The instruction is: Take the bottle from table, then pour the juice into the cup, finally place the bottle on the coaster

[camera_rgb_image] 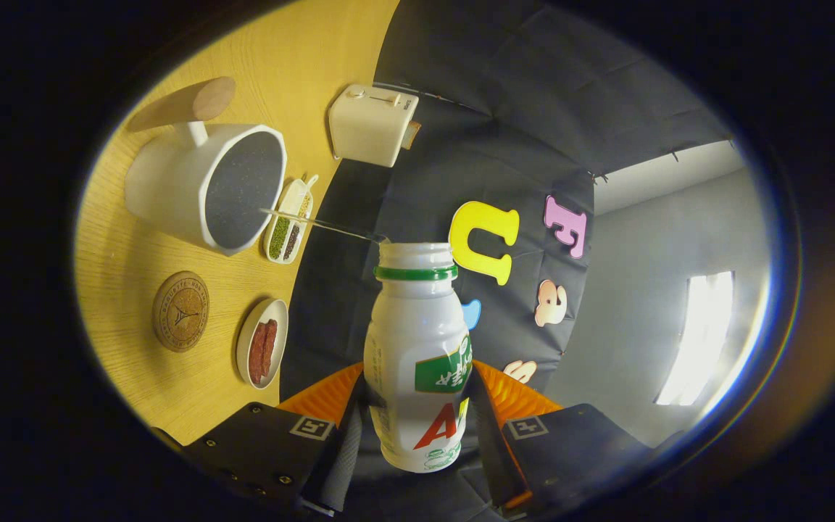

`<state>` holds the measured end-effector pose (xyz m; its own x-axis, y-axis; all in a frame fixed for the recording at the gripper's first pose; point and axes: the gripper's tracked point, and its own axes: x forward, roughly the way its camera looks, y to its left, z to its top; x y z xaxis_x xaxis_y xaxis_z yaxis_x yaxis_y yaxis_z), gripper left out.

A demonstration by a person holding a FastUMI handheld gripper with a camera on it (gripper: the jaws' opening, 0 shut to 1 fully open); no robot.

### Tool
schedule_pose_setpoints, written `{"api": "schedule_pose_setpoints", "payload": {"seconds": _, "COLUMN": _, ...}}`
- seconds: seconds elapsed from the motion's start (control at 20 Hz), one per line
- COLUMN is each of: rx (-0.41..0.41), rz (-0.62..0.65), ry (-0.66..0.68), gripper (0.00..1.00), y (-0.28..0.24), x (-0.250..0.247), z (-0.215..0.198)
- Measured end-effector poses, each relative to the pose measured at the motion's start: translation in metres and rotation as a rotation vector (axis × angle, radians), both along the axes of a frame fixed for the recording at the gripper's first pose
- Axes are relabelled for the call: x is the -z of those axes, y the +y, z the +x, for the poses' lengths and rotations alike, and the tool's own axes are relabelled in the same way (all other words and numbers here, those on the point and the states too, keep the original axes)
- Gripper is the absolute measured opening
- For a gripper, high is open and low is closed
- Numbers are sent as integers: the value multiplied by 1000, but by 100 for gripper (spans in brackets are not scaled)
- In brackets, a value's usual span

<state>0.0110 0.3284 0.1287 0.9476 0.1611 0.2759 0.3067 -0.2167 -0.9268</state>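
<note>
1. The wooden table (171,377) lay tilted behind the cup.
2. The white cup (204,185) caught a thin stream from the bottle's mouth.
3. The bottle (417,355) was pinched by the gripper (417,420).
4. The coaster (180,311) lay near the cup.

Fisheye bending table (135,348) and wall hard; bright window (700,337) blowing out, glare streaking bottle (417,355), rim fringing into colour, centre staying sharp, tabletop glowing warm.
</note>
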Motion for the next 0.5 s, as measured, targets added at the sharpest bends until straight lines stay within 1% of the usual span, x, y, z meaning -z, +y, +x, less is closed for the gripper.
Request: {"api": "schedule_pose_setpoints", "payload": {"seconds": 0.5, "rx": 2, "rz": -43, "ry": -15, "gripper": 72, "y": 2, "x": -1, "z": 2}}
